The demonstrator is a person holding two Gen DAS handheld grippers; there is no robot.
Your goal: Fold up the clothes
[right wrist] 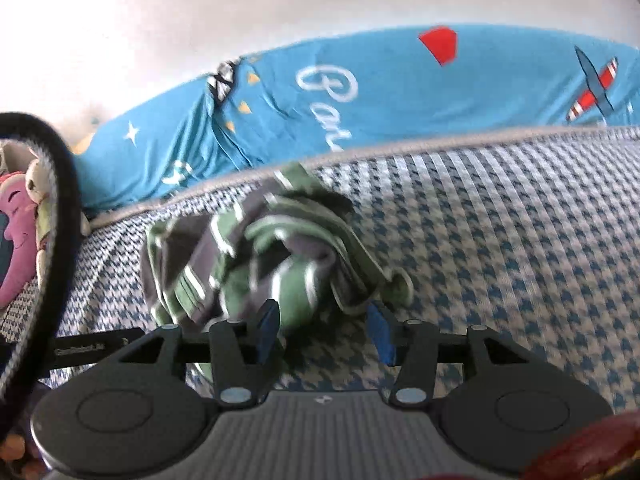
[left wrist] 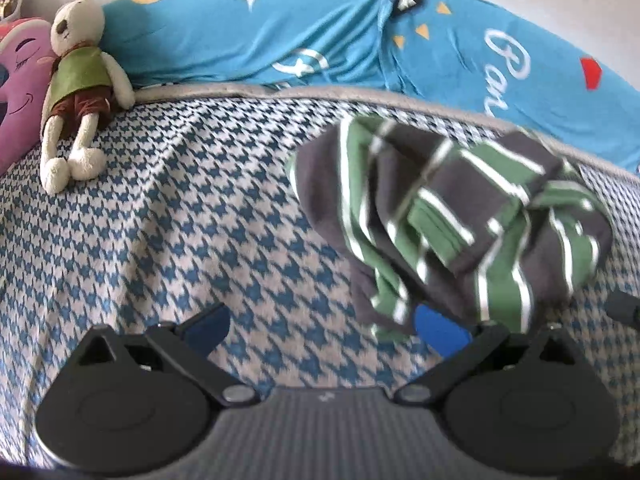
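The left hand-held gripper [left wrist: 325,330] hangs over the bed with its blue-padded fingers [left wrist: 206,326] spread wide apart, holding nothing; the right-hand pad sits just at the lower edge of the striped garment [left wrist: 448,216]. The right hand-held gripper [right wrist: 325,330] also has its fingers [right wrist: 267,332] apart, with the garment [right wrist: 256,256] bunched just ahead of and partly between them; the blur hides whether cloth is touched. On a bar by that gripper, small white lettering is too smeared to read. The garment, striped green, dark grey and white, lies crumpled on the blue-and-white houndstooth bed cover [left wrist: 180,220], near its grey-piped far edge. Beyond it, a blue sheet [left wrist: 248,36] with stars and a red shape carries white script beginning "Par". A plush rabbit [left wrist: 78,80] in a green shirt lies at the left, against a purple smiling cushion [left wrist: 18,80].
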